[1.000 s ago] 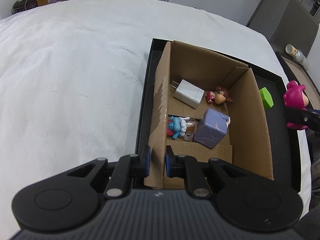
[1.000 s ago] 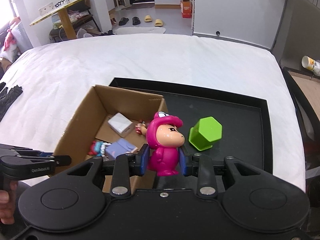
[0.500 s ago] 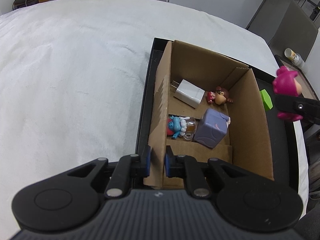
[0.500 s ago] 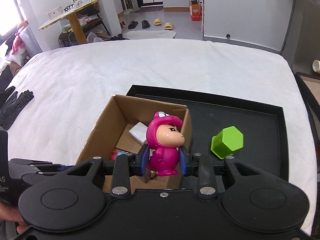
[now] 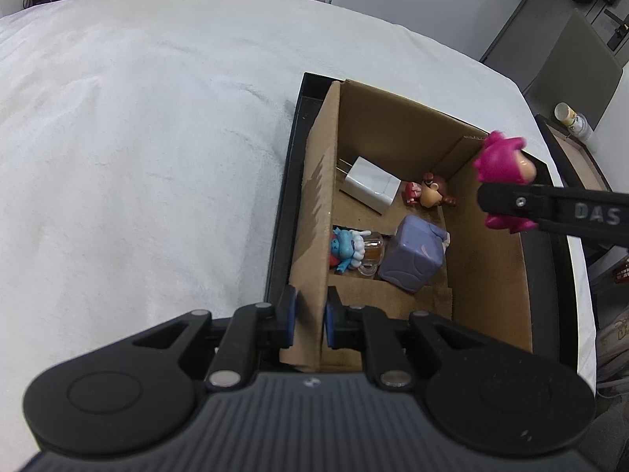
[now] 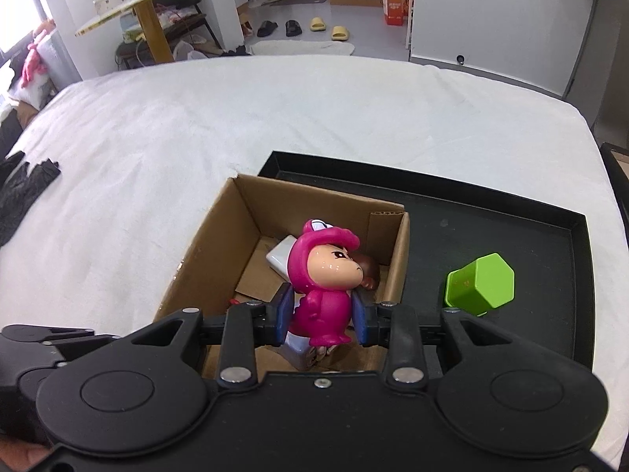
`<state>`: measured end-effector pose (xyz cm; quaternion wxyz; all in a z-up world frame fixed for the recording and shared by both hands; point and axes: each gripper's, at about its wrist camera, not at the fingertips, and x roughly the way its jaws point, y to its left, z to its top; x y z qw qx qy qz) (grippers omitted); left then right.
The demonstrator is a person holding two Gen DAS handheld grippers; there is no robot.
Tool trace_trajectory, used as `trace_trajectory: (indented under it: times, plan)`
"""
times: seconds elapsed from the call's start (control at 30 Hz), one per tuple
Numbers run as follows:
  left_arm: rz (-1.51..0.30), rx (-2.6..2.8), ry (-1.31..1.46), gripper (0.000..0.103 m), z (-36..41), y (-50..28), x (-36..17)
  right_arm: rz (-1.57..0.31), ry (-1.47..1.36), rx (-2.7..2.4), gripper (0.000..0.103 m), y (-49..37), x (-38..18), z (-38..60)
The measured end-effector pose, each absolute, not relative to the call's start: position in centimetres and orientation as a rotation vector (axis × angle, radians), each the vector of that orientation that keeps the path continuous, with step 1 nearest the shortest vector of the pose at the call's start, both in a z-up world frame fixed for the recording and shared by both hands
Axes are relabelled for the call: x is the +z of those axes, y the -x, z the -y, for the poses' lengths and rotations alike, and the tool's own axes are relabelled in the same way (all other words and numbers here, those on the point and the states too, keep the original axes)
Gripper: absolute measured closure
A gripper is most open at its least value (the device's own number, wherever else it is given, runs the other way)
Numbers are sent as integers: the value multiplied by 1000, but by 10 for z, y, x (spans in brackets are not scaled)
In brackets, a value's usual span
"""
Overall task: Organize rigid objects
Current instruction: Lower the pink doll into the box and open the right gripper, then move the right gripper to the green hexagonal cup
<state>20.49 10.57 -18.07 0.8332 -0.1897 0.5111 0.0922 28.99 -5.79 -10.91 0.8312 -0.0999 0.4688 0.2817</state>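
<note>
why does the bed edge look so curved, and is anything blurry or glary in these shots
Left wrist view: fisheye bends the white bed edge; cardboard box interior sits in soft shadow, toys sharp. Right wrist view: same bowing, window glare top left, a shiny highlight on the pink figure, the green block crisp.

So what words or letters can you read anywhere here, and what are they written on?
"DAS": raised letters on the black arm of the right gripper, seen from the left wrist; the edge of the picture cuts the word off, so there may be more.
Orange box on the floor far back: it has print on it, too small to read.
Small can beside the bed: its label is too blurred to read.
Nothing else shows readable text.
</note>
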Motion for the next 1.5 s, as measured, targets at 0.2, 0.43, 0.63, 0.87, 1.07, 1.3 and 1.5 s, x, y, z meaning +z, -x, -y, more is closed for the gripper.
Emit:
trace_trajectory:
  times: [0.2,0.43,0.63,0.87,1.07,1.3,1.5]
  plan:
    - [-1082,187,413,89,-108,-204,-182,-1001,203,579,65,-287,-111,57]
    - [-1079,186,411,89,-109,-203,-183,-975,162,566,65,-285,-103,71]
    - [-1078,189,408,89,-108,-203,-182,-958,134,557,65,-287,-94,85]
    - [-1079,195,396,89,-106,-204,-181,-965,99,555,65,-289,-91,99]
    - [-1082,202,382,89,-102,-205,-180,-972,74,544,64,-291,-95,115]
    - [-1088,216,363,90,-98,-207,-179,-988,44,536,59,-294,-106,135]
    - [-1096,233,339,90,-93,-210,-179,-1000,14,537,49,-299,-118,152]
